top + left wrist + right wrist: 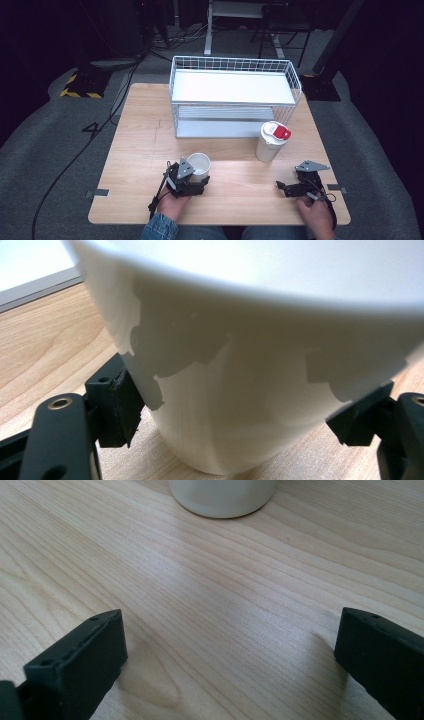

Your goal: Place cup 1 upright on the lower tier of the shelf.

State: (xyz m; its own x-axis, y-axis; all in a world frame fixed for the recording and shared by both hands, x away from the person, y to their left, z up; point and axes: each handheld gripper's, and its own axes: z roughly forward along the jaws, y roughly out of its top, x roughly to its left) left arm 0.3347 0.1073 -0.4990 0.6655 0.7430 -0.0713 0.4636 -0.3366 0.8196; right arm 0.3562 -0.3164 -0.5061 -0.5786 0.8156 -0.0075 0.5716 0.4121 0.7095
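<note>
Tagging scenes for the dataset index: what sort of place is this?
Probably a lab or studio set up for recording, not a home. A lone wooden table stands on grey carpet in a dark room, cables run across the floor, and yellow-black hazard tape marks a stand base.

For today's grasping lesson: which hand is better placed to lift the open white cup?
The left. The left gripper has its pads pressed on the white cup, jaws on both sides. The right gripper stands open over bare table, nearer the lidded tumbler.

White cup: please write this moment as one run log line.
left hand-held gripper: shut on white cup | right hand-held gripper: open, empty | table
</note>
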